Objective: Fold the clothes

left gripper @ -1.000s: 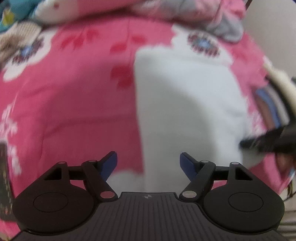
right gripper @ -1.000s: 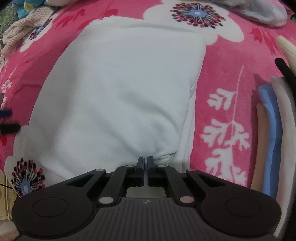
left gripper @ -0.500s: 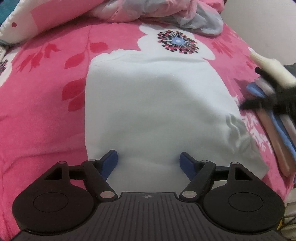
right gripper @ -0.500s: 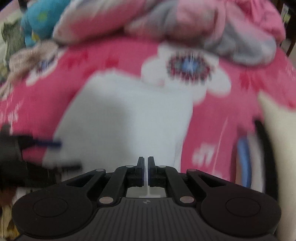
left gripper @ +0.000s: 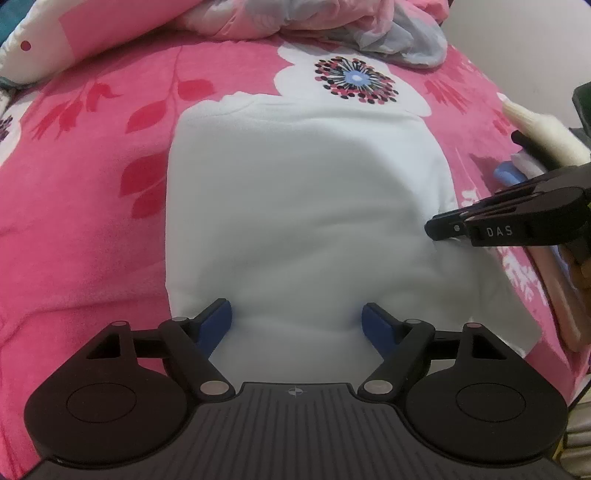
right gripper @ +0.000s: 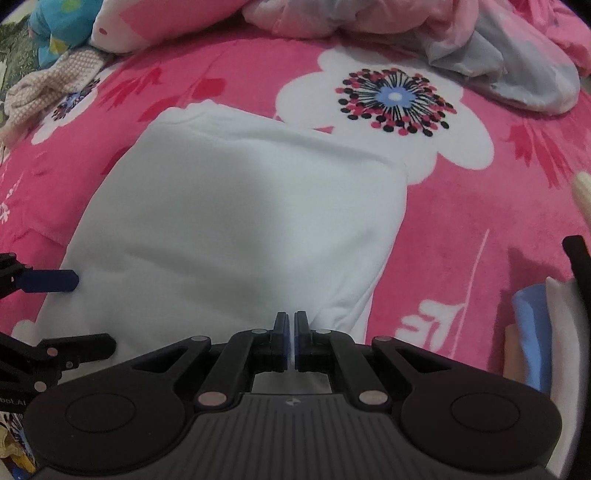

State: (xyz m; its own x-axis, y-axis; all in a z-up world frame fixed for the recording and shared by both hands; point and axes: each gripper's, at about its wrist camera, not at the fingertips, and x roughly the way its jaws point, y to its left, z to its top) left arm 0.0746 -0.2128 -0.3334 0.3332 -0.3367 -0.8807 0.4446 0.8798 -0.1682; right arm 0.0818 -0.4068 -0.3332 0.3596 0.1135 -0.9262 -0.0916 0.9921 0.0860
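Note:
A white garment (left gripper: 303, 206), folded into a rough rectangle, lies flat on the pink flowered bedspread (left gripper: 85, 199); it also shows in the right wrist view (right gripper: 240, 229). My left gripper (left gripper: 297, 321) is open, its blue pads (left gripper: 216, 321) spread over the garment's near edge. My right gripper (right gripper: 290, 325) is shut at the garment's near right corner, with a thin sliver of white cloth showing between the pads. It shows from the side in the left wrist view (left gripper: 436, 229). The left gripper shows at the left of the right wrist view (right gripper: 55, 314).
A crumpled pink and grey quilt (right gripper: 443, 33) lies at the back of the bed. A stack of folded clothes (right gripper: 546, 325) sits at the right edge. A beige knit cloth (right gripper: 48, 92) and a blue toy (right gripper: 59, 26) lie at the back left.
Both grippers swung back over the garment and steadied. The left gripper moved right onto the near edge; the right gripper lifted and came down at the near right corner.

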